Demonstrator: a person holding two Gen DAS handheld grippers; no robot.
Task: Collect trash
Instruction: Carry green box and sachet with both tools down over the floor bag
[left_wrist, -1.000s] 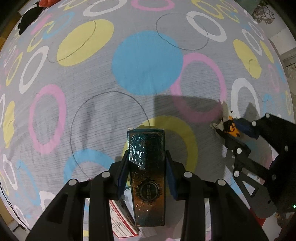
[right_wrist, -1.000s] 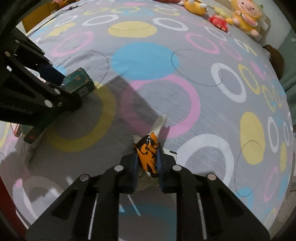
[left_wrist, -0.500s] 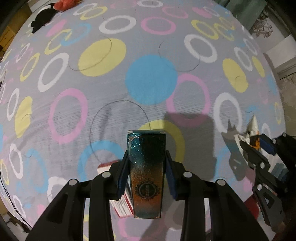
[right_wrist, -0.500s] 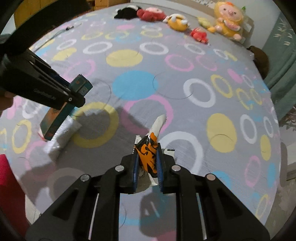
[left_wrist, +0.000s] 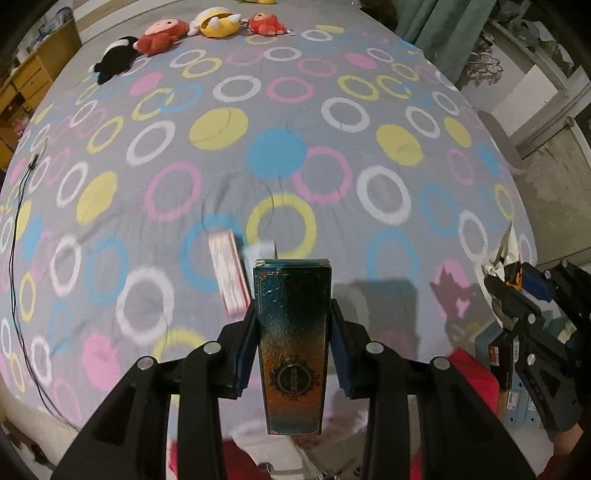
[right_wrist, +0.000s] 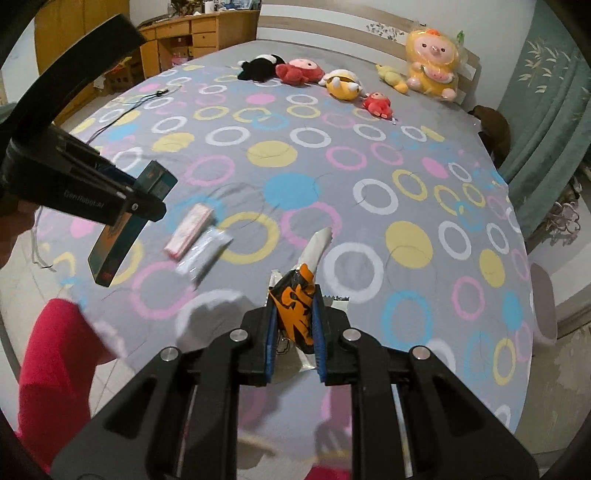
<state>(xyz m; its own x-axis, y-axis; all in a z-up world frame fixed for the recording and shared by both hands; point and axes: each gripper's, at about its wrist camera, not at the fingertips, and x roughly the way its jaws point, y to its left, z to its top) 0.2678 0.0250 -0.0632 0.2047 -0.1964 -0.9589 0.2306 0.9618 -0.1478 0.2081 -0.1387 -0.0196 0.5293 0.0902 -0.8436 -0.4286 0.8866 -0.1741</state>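
Left gripper (left_wrist: 293, 347) fingers (left_wrist: 246, 354) partly closed, clamped on a tall teal-and-orange box (left_wrist: 291, 343). Pads press both long sides about mid-height; box runs lengthwise between the fingers, top end sticking out past the tips, bottom end back toward the camera. Box is off the bed, held in the air above the bedspread (left_wrist: 221, 184)

Right gripper (right_wrist: 293, 332) fingers (right_wrist: 267, 343) squeezed nearly together on an orange-and-black snack wrapper (right_wrist: 295, 310). Crumpled body sits between the blue pads, silver torn end pokes out forward past the tips. Also clear of the bed

Left on the bed: pink-and-white flat packet (right_wrist: 190, 229) and a clear plastic bag (right_wrist: 203, 253) just beside it, touching or nearly so, can't tell which. In the right wrist view both lie between the two grippers. In the left wrist view the packet (left_wrist: 229, 273) lies just left of the box's top end, blurred

Plush toys (right_wrist: 295, 72) in a row at the far end of the bed, well apart from everything. Black cable (left_wrist: 18, 236) along the bed's left edge
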